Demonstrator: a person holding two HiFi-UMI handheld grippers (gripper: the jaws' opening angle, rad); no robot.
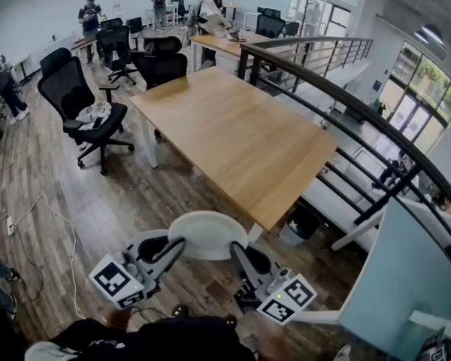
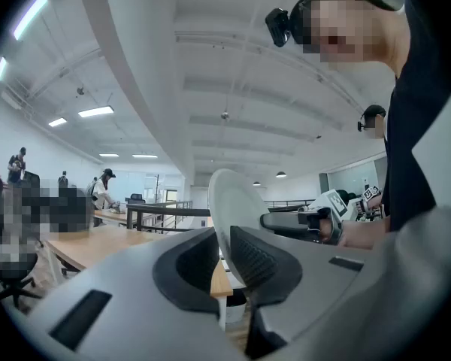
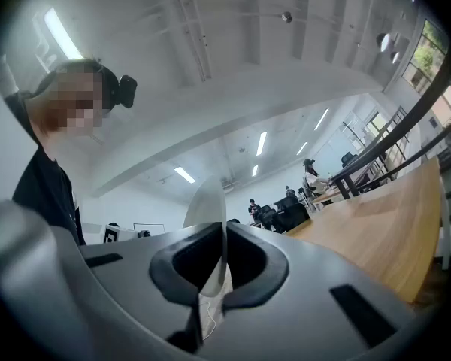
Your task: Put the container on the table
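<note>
A white round container (image 1: 208, 234) hangs in the air just in front of the near corner of the wooden table (image 1: 233, 134), held by its rim from both sides. My left gripper (image 1: 177, 245) is shut on its left edge and my right gripper (image 1: 237, 250) is shut on its right edge. In the left gripper view the container (image 2: 233, 209) stands edge-on between the jaws of the left gripper (image 2: 222, 250). The right gripper view shows the thin white rim (image 3: 208, 201) pinched in the right gripper (image 3: 224, 247), with the tabletop (image 3: 383, 232) to the right.
A dark metal railing (image 1: 346, 119) runs along the table's right side above a drop. Black office chairs (image 1: 79, 104) stand to the left on the wood floor, where a white cable (image 1: 52, 216) lies. A bin (image 1: 301, 224) sits under the table's corner. People stand at far desks.
</note>
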